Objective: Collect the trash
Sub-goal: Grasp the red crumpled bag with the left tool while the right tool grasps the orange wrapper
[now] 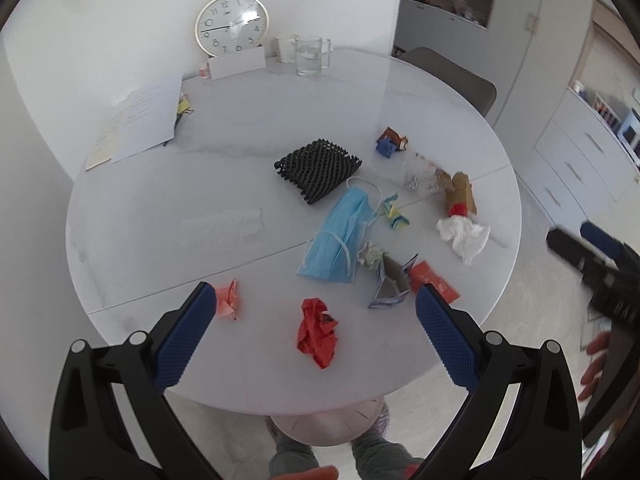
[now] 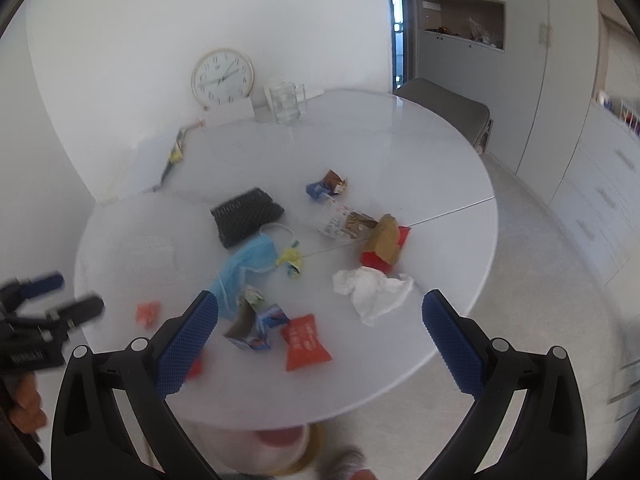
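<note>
Two open grippers [image 1: 316,300] [image 2: 320,308], one mask [image 1: 340,236]

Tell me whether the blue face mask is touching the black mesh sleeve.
Touching, it seems: in the left wrist view the blue face mask has its white ear loop running up against the black mesh sleeve's near edge, no table showing between.

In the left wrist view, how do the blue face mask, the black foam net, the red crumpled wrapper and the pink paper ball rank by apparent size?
1. blue face mask
2. black foam net, close to the mask and farther away, so this order is unsure
3. red crumpled wrapper
4. pink paper ball
</note>
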